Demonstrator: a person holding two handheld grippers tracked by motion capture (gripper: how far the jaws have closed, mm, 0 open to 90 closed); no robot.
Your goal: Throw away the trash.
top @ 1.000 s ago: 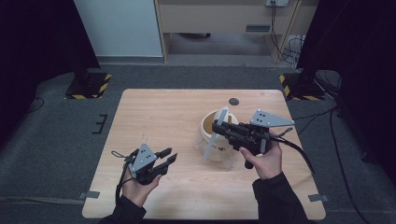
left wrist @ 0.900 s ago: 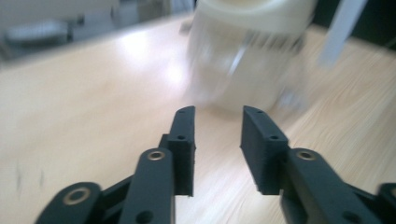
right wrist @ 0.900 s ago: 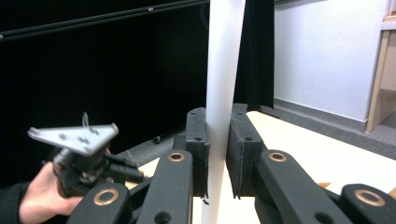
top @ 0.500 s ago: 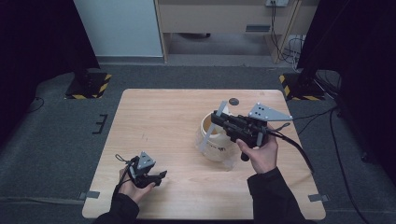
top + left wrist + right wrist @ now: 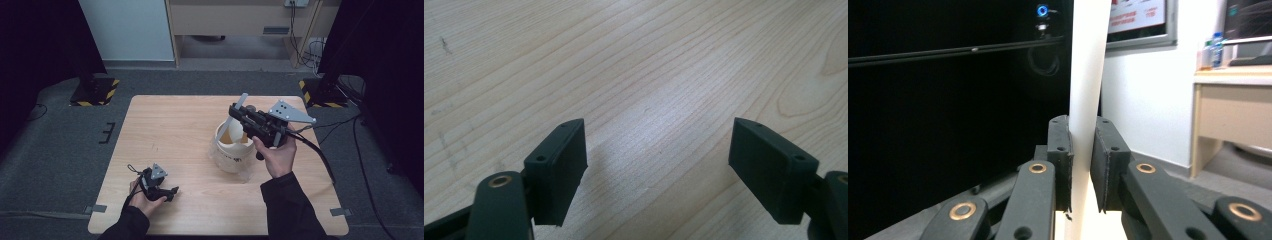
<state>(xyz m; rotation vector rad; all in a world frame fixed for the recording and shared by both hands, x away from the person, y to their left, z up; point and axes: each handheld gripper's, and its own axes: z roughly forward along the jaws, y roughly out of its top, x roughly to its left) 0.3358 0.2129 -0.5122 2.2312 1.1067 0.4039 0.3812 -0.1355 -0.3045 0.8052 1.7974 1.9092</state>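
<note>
A white bucket (image 5: 230, 155) stands right of the middle on the wooden table (image 5: 170, 130). A flat white strip (image 5: 236, 114), seemingly the bucket's handle, rises from its rim. My right gripper (image 5: 235, 109) is above the bucket and shut on that strip. In the right gripper view the strip (image 5: 1089, 60) runs upright between the pads (image 5: 1060, 150) of the right gripper (image 5: 1082, 150). My left gripper (image 5: 170, 192) lies low near the table's front left edge. Its jaws have just been opening, and the left gripper (image 5: 656, 165) has only bare tabletop (image 5: 649, 60) between them.
A clear film (image 5: 242, 175) lies around the bucket's base. Black stands with striped feet (image 5: 95, 90) sit on the floor beyond the far table corners. Cables (image 5: 350, 130) trail at the right. A wooden cabinet (image 5: 240, 20) stands at the back.
My left gripper has sunk toward the table's front edge and its jaws have spread apart. My right gripper has shifted slightly, still holding the white strip.
</note>
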